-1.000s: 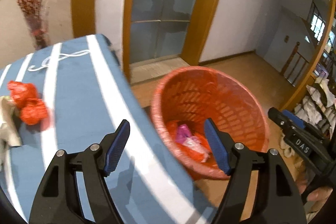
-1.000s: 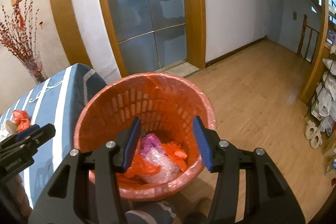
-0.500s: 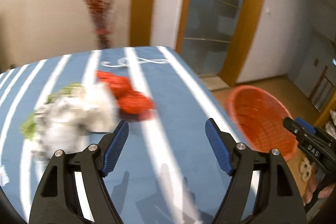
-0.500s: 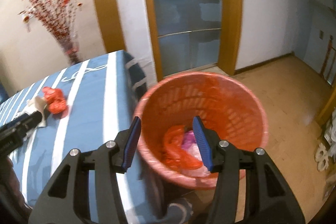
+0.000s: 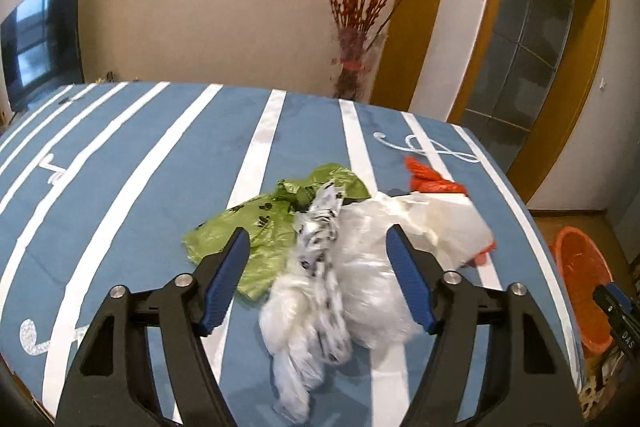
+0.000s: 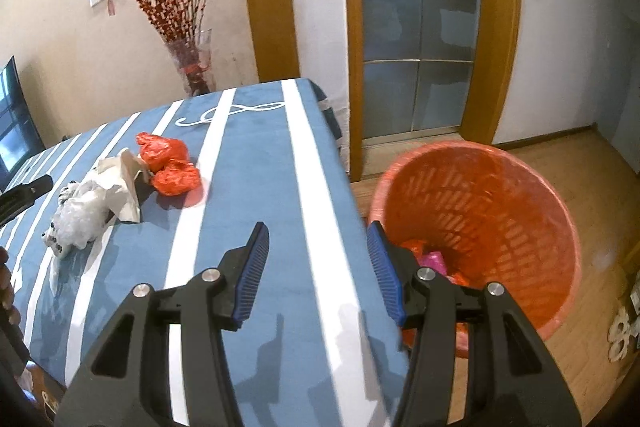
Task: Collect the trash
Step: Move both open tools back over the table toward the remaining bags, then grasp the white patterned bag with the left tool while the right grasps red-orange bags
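A heap of trash lies on the blue, white-striped table (image 5: 120, 167): clear white plastic bags (image 5: 368, 267), a black-and-white patterned bag (image 5: 320, 223), a green paw-print bag (image 5: 260, 227) and a red bag (image 5: 432, 179). My left gripper (image 5: 320, 255) hovers right over the white bags. Its jaws are closing, with the bags showing between them but not pinched. My right gripper (image 6: 318, 259) is open and empty above the table (image 6: 260, 167) edge. The orange basket (image 6: 500, 195) stands on the floor just right of it, with red and pink trash (image 6: 432, 263) inside. The red bags (image 6: 172, 167) lie far left.
A glass vase of red branches (image 5: 352, 67) stands behind the table's far edge. A dark TV (image 5: 40, 39) hangs at the left wall. Glass doors in a wooden frame (image 6: 416, 47) and wood floor (image 6: 580, 179) lie beyond the basket (image 5: 580, 279).
The left gripper swung from over the basket to the trash heap on the table, and its jaws narrowed. The right gripper shifted left from above the basket to the table edge.
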### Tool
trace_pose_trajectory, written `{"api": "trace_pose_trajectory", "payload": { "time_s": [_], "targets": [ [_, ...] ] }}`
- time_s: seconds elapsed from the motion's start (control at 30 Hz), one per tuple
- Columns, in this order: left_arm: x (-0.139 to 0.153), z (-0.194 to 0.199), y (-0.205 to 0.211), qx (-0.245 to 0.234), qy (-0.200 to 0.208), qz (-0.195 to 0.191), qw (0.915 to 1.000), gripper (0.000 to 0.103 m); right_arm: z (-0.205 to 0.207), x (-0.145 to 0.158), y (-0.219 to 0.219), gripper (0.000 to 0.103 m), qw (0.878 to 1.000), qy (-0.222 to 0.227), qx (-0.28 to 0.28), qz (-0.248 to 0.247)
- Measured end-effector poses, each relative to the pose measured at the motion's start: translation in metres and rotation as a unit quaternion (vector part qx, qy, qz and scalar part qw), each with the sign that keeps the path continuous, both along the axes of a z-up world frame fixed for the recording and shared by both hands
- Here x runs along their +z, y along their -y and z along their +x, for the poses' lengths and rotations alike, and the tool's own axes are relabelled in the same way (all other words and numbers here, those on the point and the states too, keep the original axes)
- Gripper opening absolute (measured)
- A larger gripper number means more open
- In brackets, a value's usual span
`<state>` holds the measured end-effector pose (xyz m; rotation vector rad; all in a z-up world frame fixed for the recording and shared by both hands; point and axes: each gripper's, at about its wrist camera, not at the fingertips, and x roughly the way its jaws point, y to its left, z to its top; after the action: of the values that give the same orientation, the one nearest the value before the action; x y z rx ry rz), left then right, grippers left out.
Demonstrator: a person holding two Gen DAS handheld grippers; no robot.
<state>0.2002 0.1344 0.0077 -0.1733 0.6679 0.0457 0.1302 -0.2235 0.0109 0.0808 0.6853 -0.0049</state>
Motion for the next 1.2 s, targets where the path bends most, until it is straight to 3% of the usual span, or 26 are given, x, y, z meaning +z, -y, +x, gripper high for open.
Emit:
{"api": "trace_pose_trajectory", "payload": {
  "time_s": [0.13,0.33,0.43,0.6,0.93,1.2],
  "targets": [
    [-0.013,0.015,-0.004,-0.007,-0.023,0.003,0.9997,0.058,0.012,-0.001,-0.015,0.051,1.000,-0.004,0.011,-0.003],
    [-0.031,0.028,-0.011,-0.015,-0.051,-0.009,0.9986,0.057,0.027,-0.006,-0.036,0.051,0.999,-0.010,0.028,-0.013],
    [-0.037,0.032,-0.012,-0.023,-0.060,-0.009,0.9979,0.046,0.033,-0.009,-0.045,0.051,0.999,-0.013,0.035,-0.016],
    [-0.040,0.032,-0.014,-0.036,-0.061,-0.018,0.9973,0.020,0.044,-0.012,-0.060,0.051,0.998,-0.016,0.049,-0.020],
    [-0.009,0.020,-0.037,-0.021,-0.012,-0.030,0.9993,0.018,0.076,-0.011,-0.087,0.050,0.997,-0.023,0.078,0.000],
    [-0.006,0.020,-0.054,0.007,-0.007,-0.015,0.9998,0.018,0.109,-0.008,-0.110,0.048,0.994,-0.027,0.101,0.023]
  ]
}}
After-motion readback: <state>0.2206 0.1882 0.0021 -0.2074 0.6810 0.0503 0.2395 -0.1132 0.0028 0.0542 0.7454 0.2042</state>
